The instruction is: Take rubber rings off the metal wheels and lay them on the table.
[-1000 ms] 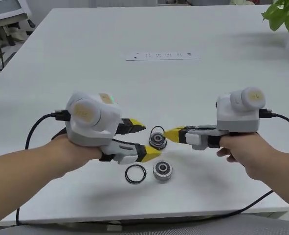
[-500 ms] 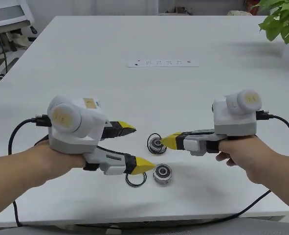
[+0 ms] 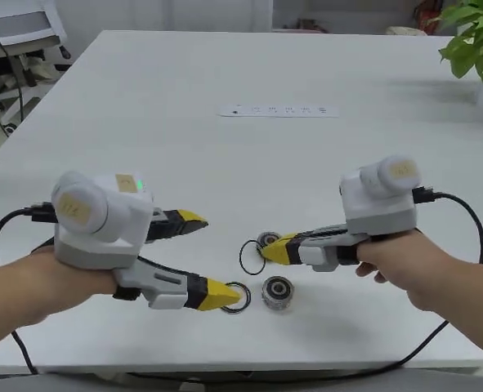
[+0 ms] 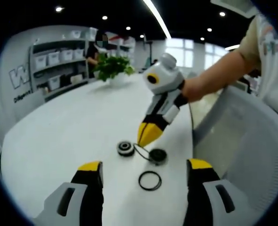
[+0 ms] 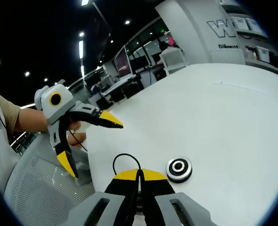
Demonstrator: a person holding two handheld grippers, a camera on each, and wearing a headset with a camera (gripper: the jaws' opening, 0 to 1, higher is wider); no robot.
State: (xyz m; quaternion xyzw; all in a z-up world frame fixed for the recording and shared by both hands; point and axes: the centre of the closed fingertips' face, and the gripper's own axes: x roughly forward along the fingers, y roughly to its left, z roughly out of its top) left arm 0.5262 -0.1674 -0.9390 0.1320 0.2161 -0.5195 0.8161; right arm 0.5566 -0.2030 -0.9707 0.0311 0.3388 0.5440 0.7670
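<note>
1. One rubber ring (image 3: 250, 258) is pinched in the right hand-held gripper (image 3: 275, 249). The jaws are squeezed tight on it, and the loop pokes out past the yellow tips toward the left hand-held gripper (image 3: 204, 257).
2. A second rubber ring (image 3: 237, 296) lies flat on the counter (image 3: 225, 163), right at the left hand-held gripper's lower tip. That tip hides part of it in the head view.
3. There are two metal wheels. One metal wheel (image 3: 267, 239) sits just behind the right hand-held gripper's tips, half hidden by them. The other metal wheel (image 3: 276, 291) is just under that gripper's jaws, right beside the flat ring.
4. The left hand-held gripper is spread wide and carries nothing. In the left gripper view the flat ring sits just ahead, between its two jaws, with both wheels and the right one's tips a bit further on.
5. In the right gripper view one wheel lies just off to the right of the closed tips.
6. The counter is plain white, with a power strip (image 3: 278, 110) well beyond the grippers and a plant (image 3: 474, 37) at the far right corner.
7. A black cable (image 3: 462, 208) trails from the right hand-held gripper. Across the room are shelves (image 4: 59, 61) of bins.
</note>
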